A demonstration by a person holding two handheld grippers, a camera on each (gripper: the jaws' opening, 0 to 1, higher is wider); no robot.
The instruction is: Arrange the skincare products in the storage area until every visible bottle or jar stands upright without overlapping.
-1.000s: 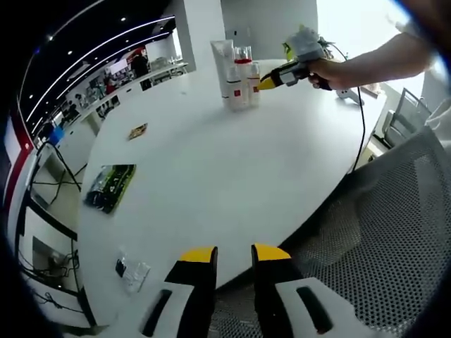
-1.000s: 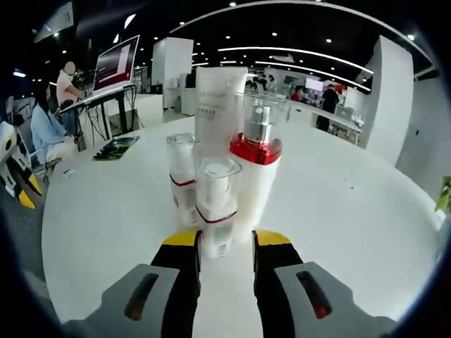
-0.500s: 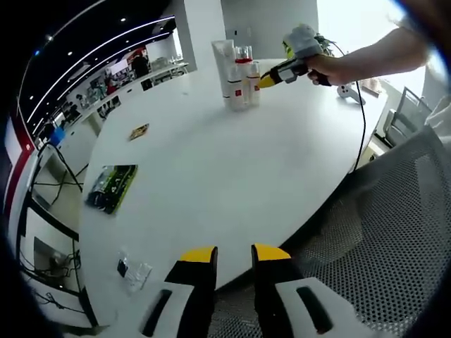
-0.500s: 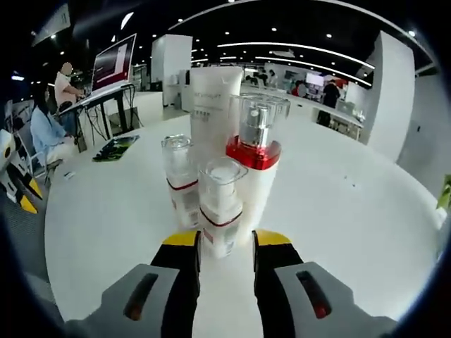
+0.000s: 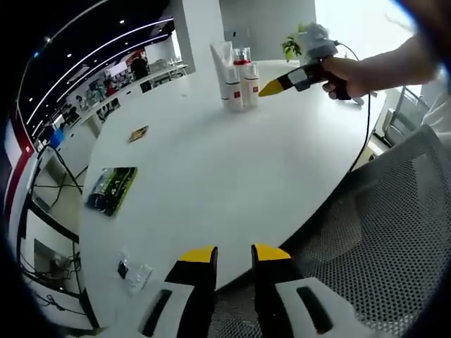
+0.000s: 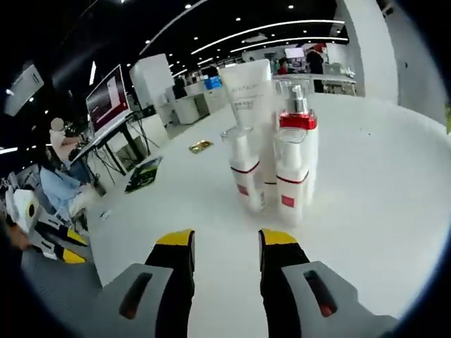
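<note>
1. White tabletop [image 5: 232, 162] spreads across the left gripper view, round-edged and wide. The left gripper [image 5: 232, 255] rises at 6 o'clock, its yellow-tipped jaws parted with nothing between them, hanging over the near table edge.
2. At 12 o'clock in that view the skincare products [image 5: 237, 81] stand in a tight upright cluster far across the table. The right gripper [image 5: 271, 87], held in a person's hand [image 5: 343, 72], points at them from 1 o'clock, its yellow tip near the cluster but apart from it.
3. At 9 o'clock a green packet [image 5: 110, 187] lies flat; a small card [image 5: 138, 132] sits at 10 o'clock, and a clear wrapper [image 5: 132, 272] at 7 o'clock. A mesh chair back [image 5: 380, 239] fills 4 o'clock.
4. White table again in the right gripper view, where the right gripper's jaws stand apart at 6 o'clock, released and gripping nothing.
5. Just past those jaws, toward 12 o'clock, stands the cluster: a tall white tube [image 6: 251, 105] at the back, a pump bottle with a red collar [image 6: 299, 141] at its right, a small red-banded bottle [image 6: 290, 184] in front, and another small bottle [image 6: 246, 169] to the left. All are upright and crowded together; whether they touch I cannot tell.
6. At 9 o'clock a seated person [image 6: 60, 190] is at a desk beyond the table.
</note>
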